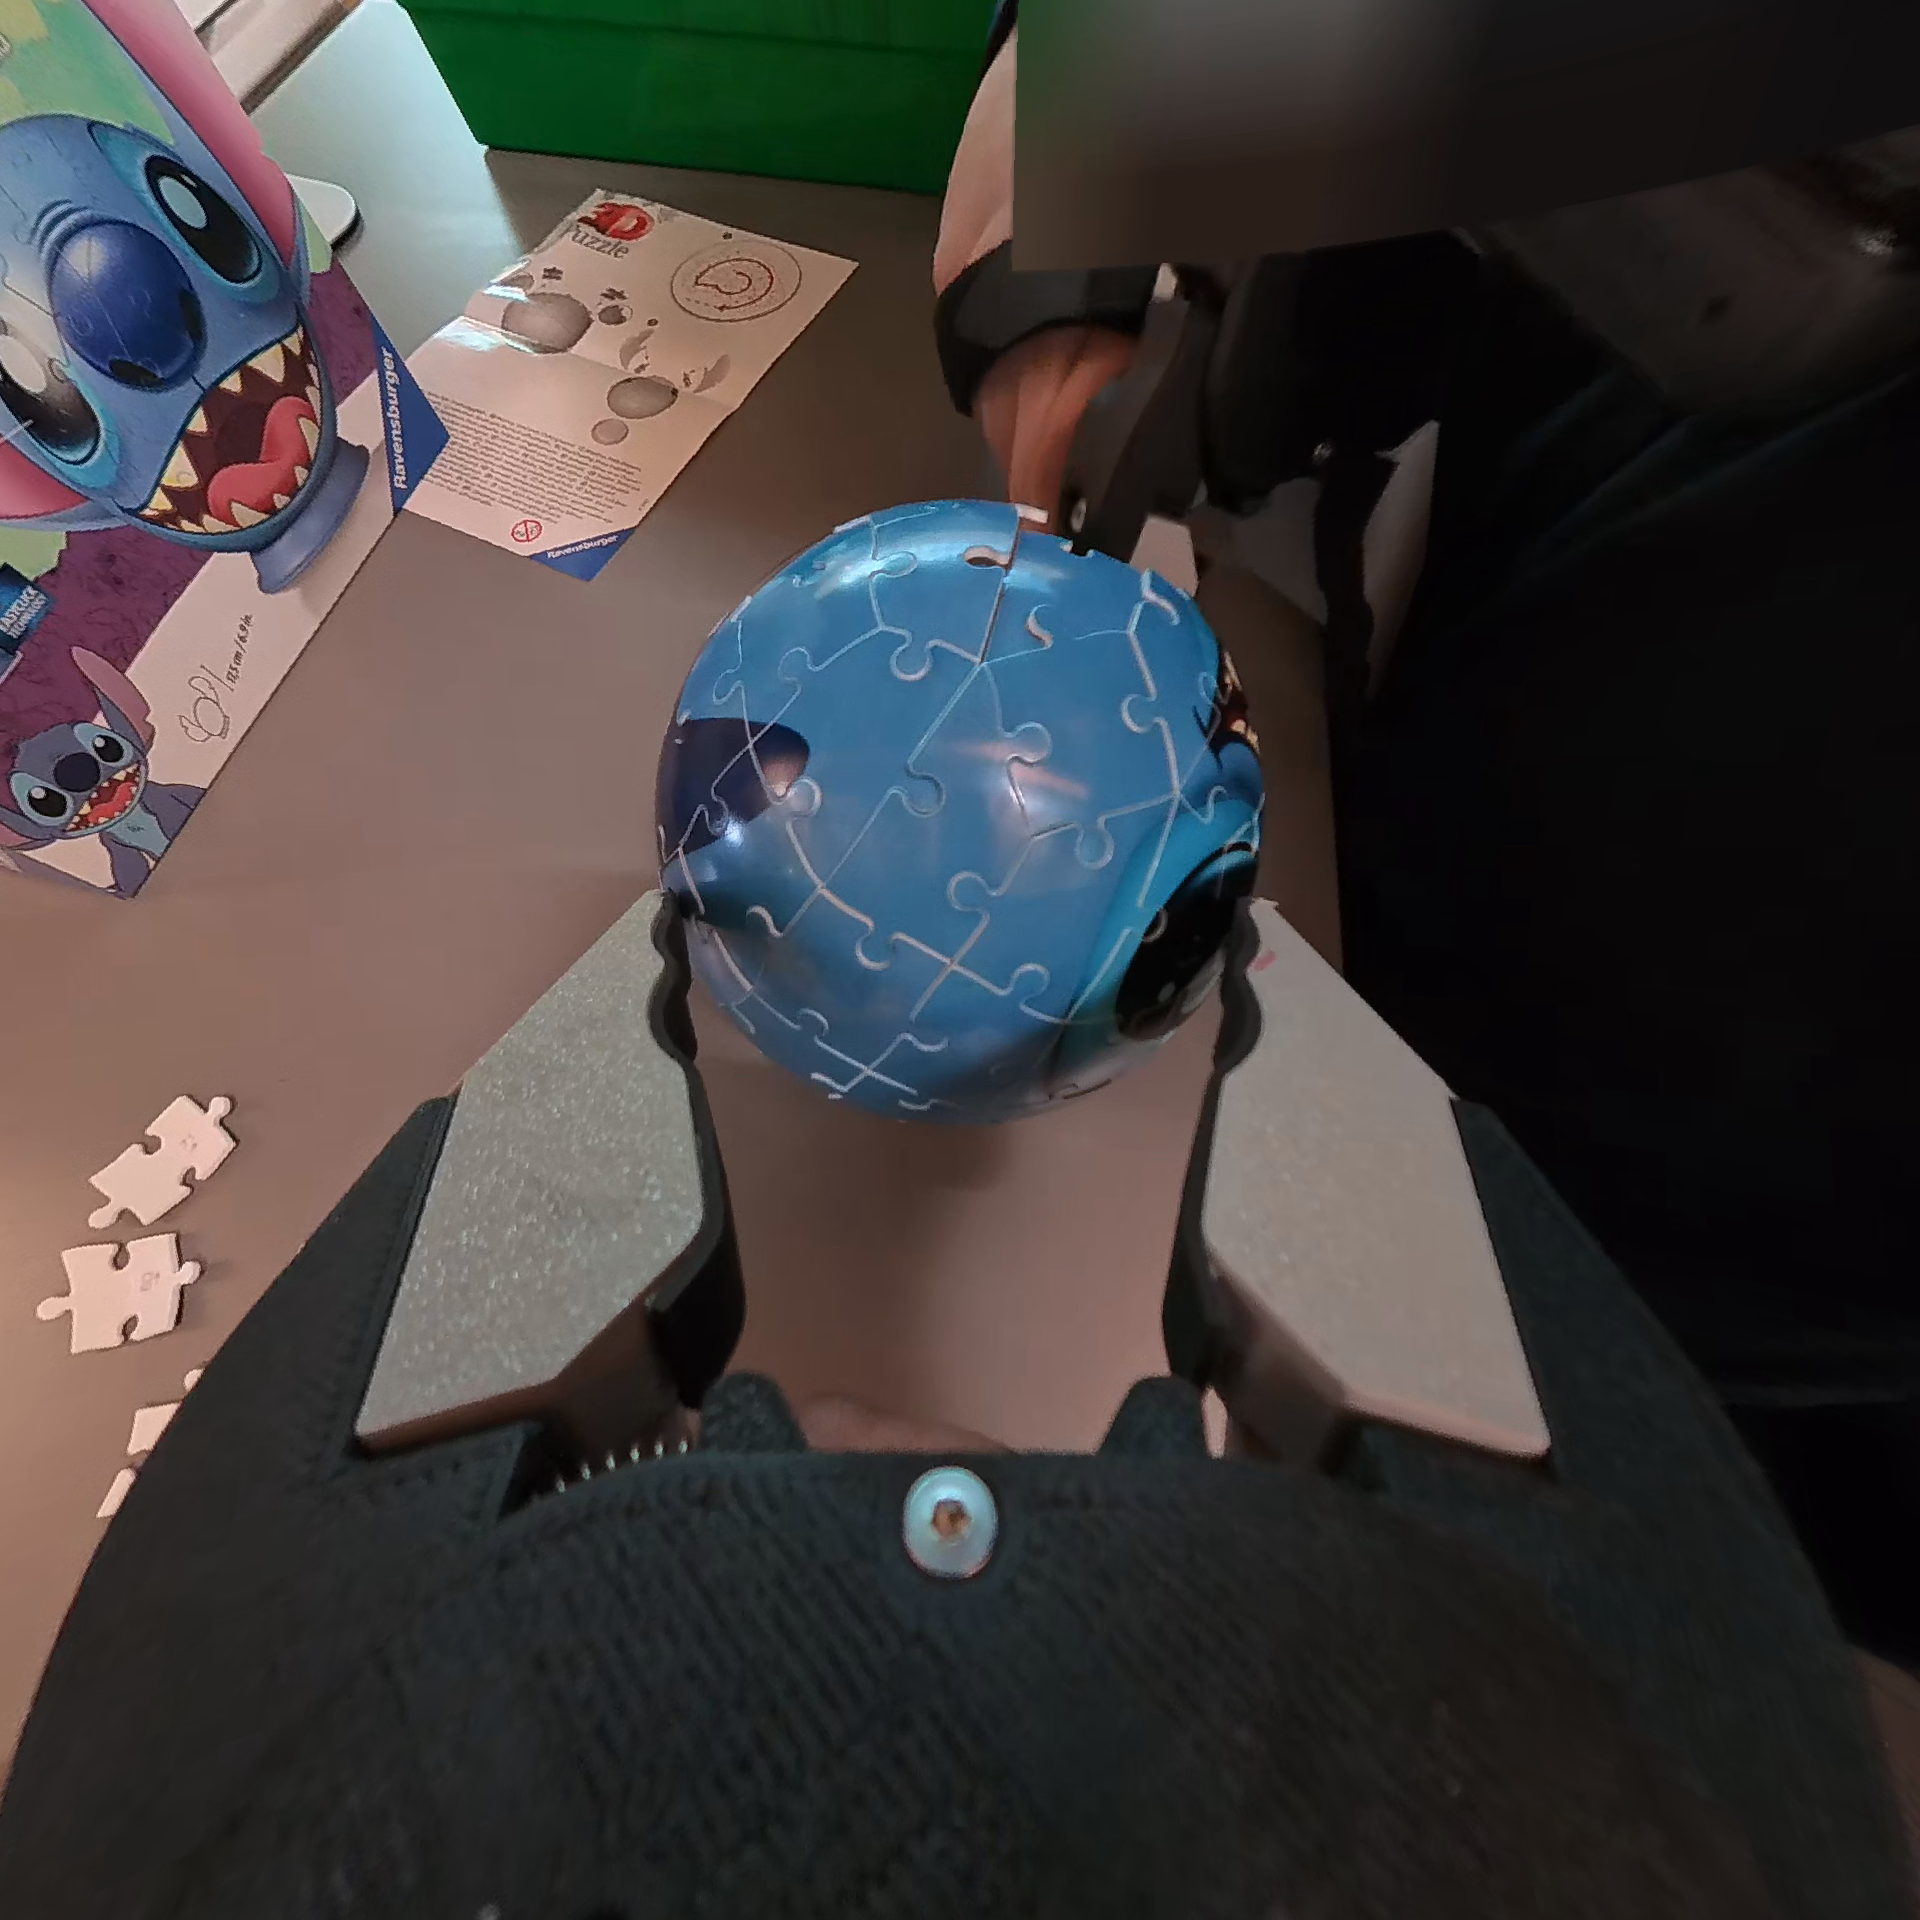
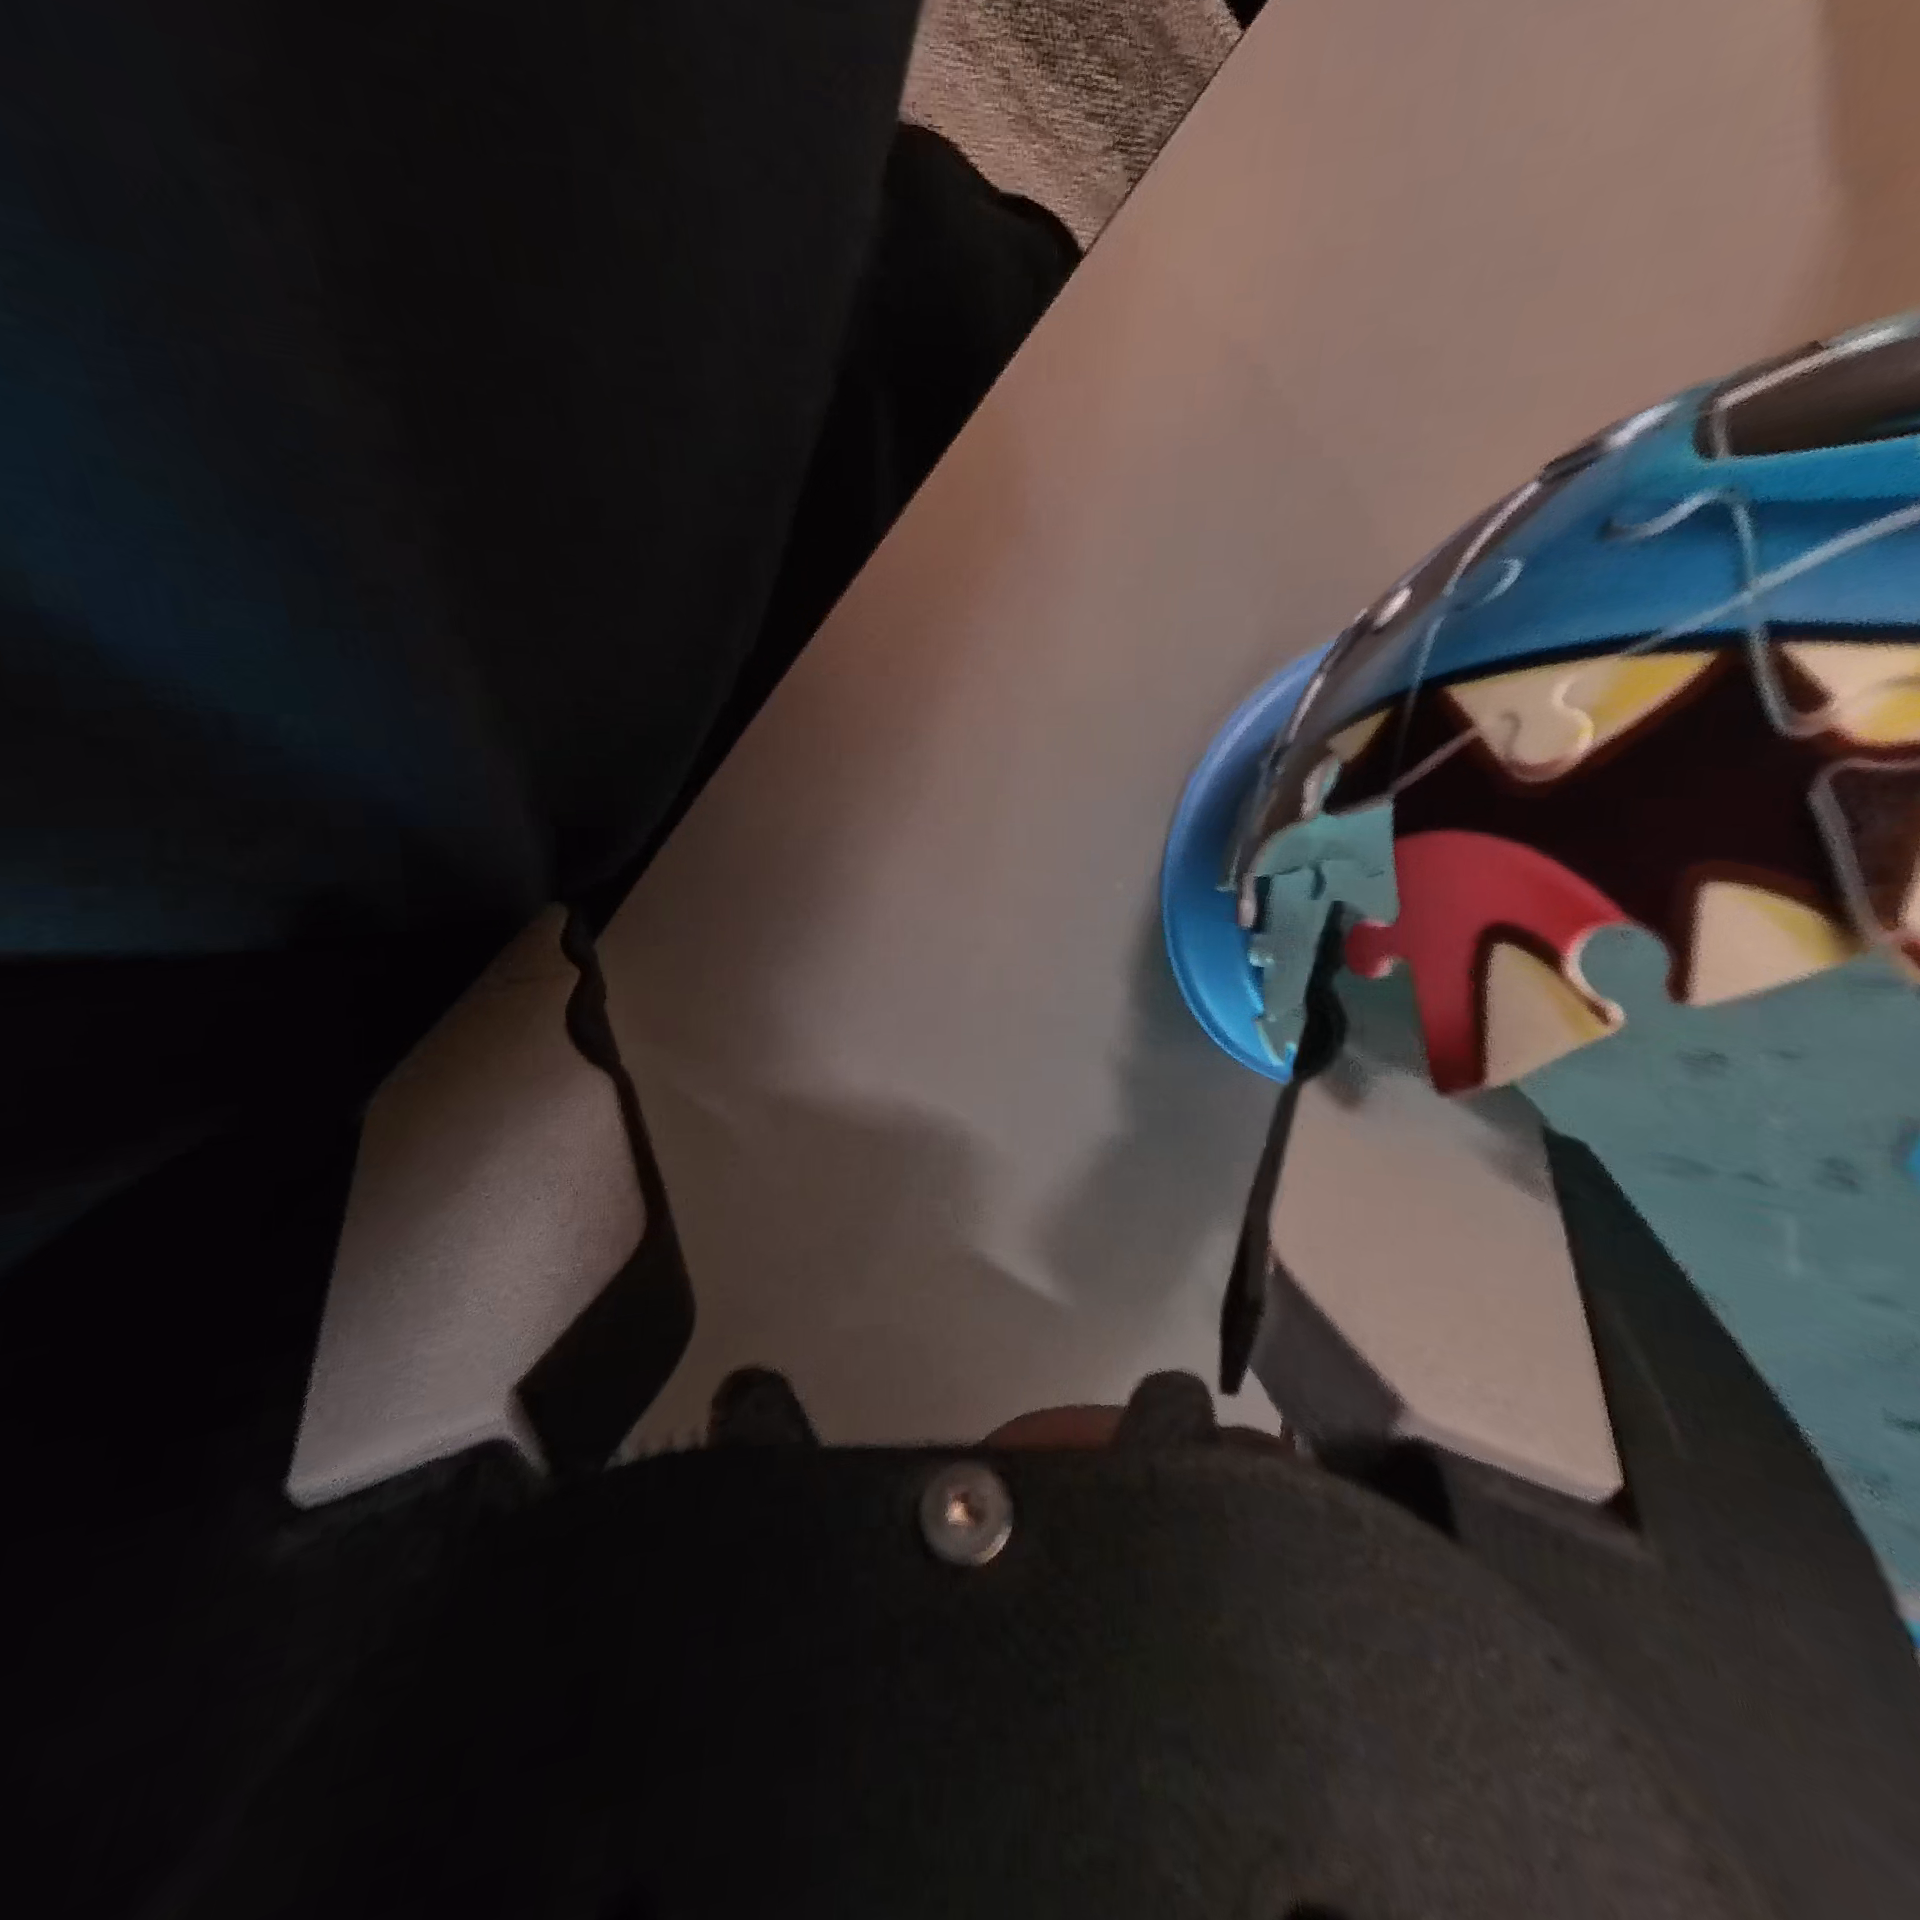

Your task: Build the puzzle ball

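The glossy blue puzzle ball [image 1: 961, 810], round and seamed with interlocking pieces, sits above the matte brown tabletop [image 1: 499, 748], pinched by the left gripper [image 1: 956, 935] fingers, while the right gripper [image 2: 935, 997] fingers are spread.

puzzle ball [image 1: 961, 810] | glossy blue sphere of interlocked curved pieces, dark eye patches at 3 and 9 o'clock | nearly whole, seam gaping at 12 o'clock | mouth side [image 2: 1621, 831] with teeth and red tongue, gaps in it | loose white pieces [image 1: 156, 1216] at 8 o'clock, face down
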`<control>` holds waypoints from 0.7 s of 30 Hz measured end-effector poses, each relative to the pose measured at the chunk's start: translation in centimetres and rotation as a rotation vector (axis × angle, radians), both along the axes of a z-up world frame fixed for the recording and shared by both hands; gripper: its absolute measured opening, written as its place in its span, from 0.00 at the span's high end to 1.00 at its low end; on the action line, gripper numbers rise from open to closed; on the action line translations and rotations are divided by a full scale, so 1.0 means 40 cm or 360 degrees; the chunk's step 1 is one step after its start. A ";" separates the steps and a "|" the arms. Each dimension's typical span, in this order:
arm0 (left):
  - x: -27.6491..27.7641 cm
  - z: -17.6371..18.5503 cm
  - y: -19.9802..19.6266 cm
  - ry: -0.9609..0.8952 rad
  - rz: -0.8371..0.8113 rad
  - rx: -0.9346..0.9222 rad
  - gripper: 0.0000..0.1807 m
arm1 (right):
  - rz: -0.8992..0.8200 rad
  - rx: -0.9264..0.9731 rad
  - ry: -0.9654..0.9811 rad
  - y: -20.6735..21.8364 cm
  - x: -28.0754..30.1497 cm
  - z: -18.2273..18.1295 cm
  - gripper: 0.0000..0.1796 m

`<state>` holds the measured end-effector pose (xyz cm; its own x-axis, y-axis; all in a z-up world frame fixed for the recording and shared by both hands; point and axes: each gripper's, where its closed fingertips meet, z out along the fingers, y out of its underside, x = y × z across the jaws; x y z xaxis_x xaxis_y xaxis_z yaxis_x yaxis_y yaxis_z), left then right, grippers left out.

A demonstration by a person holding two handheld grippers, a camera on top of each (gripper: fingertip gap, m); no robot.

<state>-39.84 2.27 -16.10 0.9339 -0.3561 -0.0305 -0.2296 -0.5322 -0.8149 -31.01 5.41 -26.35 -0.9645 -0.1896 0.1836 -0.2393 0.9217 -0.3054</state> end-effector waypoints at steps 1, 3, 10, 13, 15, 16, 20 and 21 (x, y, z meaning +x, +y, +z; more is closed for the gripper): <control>0.000 0.000 0.000 -0.0001 -0.0001 0.0000 0.44 | 0.0004 0.0001 -0.0025 0.000 0.004 -0.002 0.29; 0.000 0.000 0.000 -0.0003 -0.0002 0.0000 0.44 | 0.0000 -0.0003 -0.0039 -0.001 0.002 -0.004 0.28; -0.002 0.000 0.001 -0.0013 -0.0010 0.0003 0.44 | 0.0002 -0.0002 -0.0060 -0.001 -0.002 -0.008 0.26; -0.001 -0.003 0.000 -0.0020 -0.0018 -0.0007 0.44 | 0.0007 0.0004 -0.0062 0.000 0.001 -0.008 0.27; 0.000 -0.002 0.001 -0.0020 -0.0023 -0.0011 0.44 | 0.0012 0.0014 -0.0061 0.001 0.001 -0.008 0.27; 0.000 -0.003 0.002 -0.0020 -0.0026 -0.0013 0.44 | 0.0015 0.0021 -0.0059 0.002 0.001 -0.009 0.27; 0.000 -0.003 0.003 -0.0027 -0.0029 -0.0013 0.44 | 0.0022 0.0061 -0.0052 0.004 0.001 -0.010 0.26; 0.000 -0.004 0.003 -0.0031 -0.0030 -0.0014 0.44 | 0.0024 0.0085 -0.0046 0.005 0.001 -0.010 0.26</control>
